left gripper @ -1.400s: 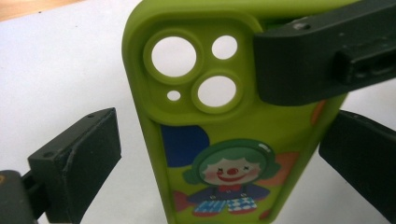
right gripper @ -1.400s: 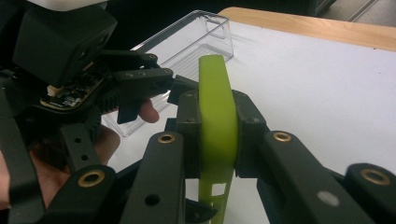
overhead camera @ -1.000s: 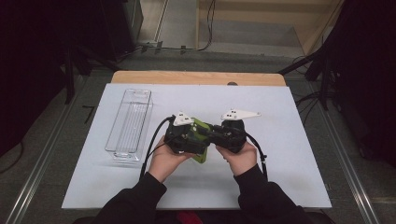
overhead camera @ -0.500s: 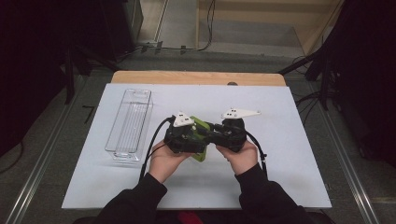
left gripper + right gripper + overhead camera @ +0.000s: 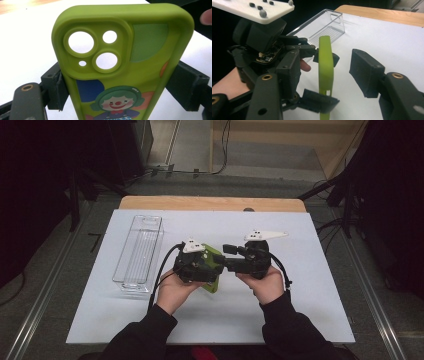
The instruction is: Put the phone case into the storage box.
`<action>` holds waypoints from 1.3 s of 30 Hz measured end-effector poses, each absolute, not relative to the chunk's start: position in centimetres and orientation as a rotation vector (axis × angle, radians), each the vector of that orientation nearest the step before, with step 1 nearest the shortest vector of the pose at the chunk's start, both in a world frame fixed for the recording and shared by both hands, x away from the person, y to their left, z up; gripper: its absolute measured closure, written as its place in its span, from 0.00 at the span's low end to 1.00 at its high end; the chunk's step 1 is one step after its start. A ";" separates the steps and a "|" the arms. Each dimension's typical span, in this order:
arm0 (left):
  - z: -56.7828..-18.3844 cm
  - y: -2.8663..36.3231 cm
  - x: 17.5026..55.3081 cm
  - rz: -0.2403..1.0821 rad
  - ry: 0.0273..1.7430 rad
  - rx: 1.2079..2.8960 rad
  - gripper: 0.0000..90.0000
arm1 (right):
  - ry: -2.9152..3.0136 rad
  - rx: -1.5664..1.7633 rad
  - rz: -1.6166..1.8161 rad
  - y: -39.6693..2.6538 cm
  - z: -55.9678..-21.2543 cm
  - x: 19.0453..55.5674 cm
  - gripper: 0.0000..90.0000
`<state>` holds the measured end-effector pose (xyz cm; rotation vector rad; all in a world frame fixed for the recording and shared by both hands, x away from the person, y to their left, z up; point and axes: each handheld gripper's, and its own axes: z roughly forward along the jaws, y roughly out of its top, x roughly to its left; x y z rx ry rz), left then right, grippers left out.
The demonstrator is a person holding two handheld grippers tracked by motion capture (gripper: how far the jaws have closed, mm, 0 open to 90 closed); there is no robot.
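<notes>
— While the left gripper [image 5: 216, 261] has its jaws clamped on the two long edges of the green phone case [image 5: 120, 62], where does that case sit?

— Off the counter [image 5: 310, 315], held up between the two hands near the middle of the white surface. In the left gripper view its back faces the camera: camera cut-outs at the top, a clown picture lower down, a black pad pressed against each side.

— And the right gripper [image 5: 332, 75]?

— Its jaws have just been opening. In the right gripper view they stand apart, with the case edge-on between them; the right pad is clear of the case, and the left one shows no pressing contact. So the case hangs from the left gripper alone.

— Anything else on the counter?

— A clear plastic bin [image 5: 139, 252] lies to the left of the hands, well apart from the case, its long side running away from the person. It looks see-through from above.
</notes>
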<state>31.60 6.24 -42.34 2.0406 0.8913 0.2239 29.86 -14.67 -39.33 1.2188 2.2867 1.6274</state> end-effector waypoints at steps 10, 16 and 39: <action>-42.2 6.6 31.8 0.208 0.898 2.061 0.18 | 2.288 1.246 1.624 -16.2 -38.5 30.4 0.31; -41.9 6.8 31.8 0.183 0.898 2.068 0.18 | 2.318 1.233 1.559 -16.6 -38.9 30.7 0.29; -41.1 8.0 32.3 0.156 0.913 2.085 0.18 | 2.460 1.110 1.383 -17.9 -41.9 30.4 0.27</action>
